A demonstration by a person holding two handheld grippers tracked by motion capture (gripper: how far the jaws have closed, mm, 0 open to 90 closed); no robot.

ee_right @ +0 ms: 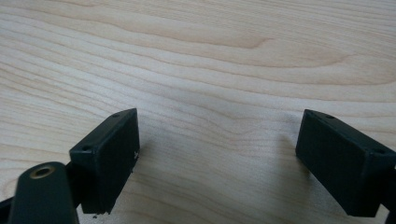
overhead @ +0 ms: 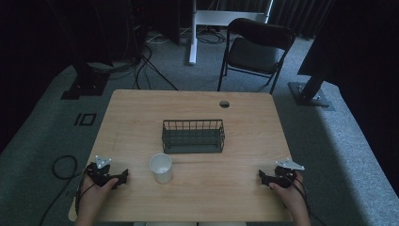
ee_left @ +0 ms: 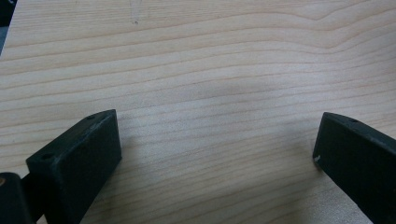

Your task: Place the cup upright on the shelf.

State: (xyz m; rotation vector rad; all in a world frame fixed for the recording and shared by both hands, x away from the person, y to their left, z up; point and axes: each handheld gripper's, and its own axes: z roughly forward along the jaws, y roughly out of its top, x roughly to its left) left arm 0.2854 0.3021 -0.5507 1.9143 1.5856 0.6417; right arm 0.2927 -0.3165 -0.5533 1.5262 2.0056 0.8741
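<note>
A: Where's the left gripper (overhead: 123, 177)?
B: Near-left corner of the wooden table (overhead: 141, 108), held in the person's left hand (overhead: 96, 188), resting on or just over the top w/ its tips aimed right, toward the white cup (overhead: 161, 168). Grey three-cornered plate on top, cable trailing off to the floor.

A: Jaws?
B: Spread wide. In the left gripper view (ee_left: 217, 140) the two black blocks sit at opposite edges w/ nothing but bare wood grain btwn them.

A: And the right gripper (overhead: 261, 176)?
B: Near-right corner, in the right hand (overhead: 289, 193), tips aimed left. Same story in the right gripper view (ee_right: 217, 137): jaws wide apart, bare wood btwn, holding nothing.

A: Cup's where exactly?
B: Upright on the table, near edge, a bit left of centre. Close to the left gripper but not touching; well apart from the right one. Looks empty from above, though the inside is hard to read.

A: Anything else on the top?
B: A dark wire basket (overhead: 193, 136), mid-table, just behind the cup, w/ a small gap. Round cable hole (overhead: 224, 104) near the far edge.

A: Past the table?
B: Black folding chair (overhead: 256, 49) on grey carpet, cables on the floor at far left.
</note>
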